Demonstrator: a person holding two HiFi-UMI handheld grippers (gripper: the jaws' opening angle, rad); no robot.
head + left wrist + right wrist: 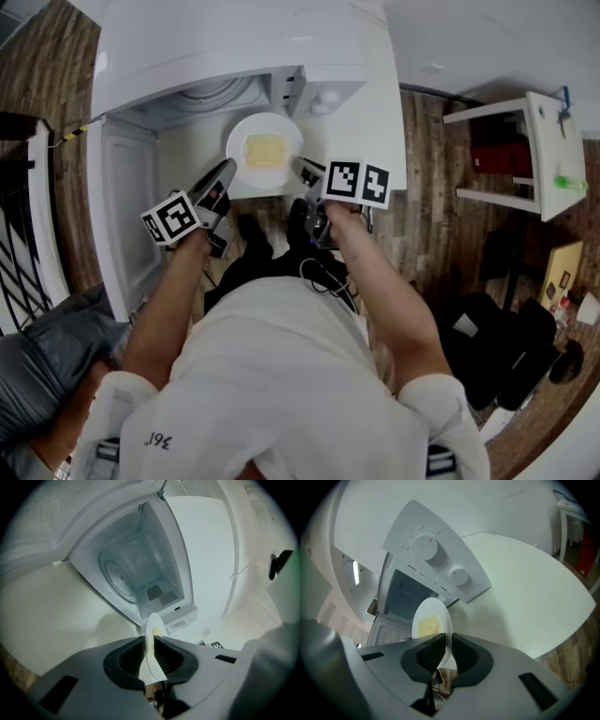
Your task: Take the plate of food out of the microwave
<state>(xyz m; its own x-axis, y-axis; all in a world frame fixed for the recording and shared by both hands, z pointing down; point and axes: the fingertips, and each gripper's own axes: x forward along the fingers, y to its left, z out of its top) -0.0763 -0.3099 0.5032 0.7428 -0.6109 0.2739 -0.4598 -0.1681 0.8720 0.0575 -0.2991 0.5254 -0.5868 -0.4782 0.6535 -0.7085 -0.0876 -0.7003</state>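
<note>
A white plate [265, 153] with a pale yellow slab of food [265, 150] hangs in front of the open white microwave [234, 56]. Both grippers hold it by the rim. My left gripper [225, 173] is shut on its left edge, and in the left gripper view the plate [152, 641] shows edge-on between the pads. My right gripper [305, 169] is shut on its right edge; the right gripper view shows the plate [432, 623] and food [427, 625] just below the microwave's two knobs [425, 545]. The cavity [136, 569] with its glass turntable [117, 576] stands empty.
The microwave door [127, 211] hangs open on the left. The microwave stands on a white table [375, 141]. A white shelf unit [534, 155] stands to the right on a wooden floor [422, 206]. Dark bags and boxes [506, 347] lie at lower right.
</note>
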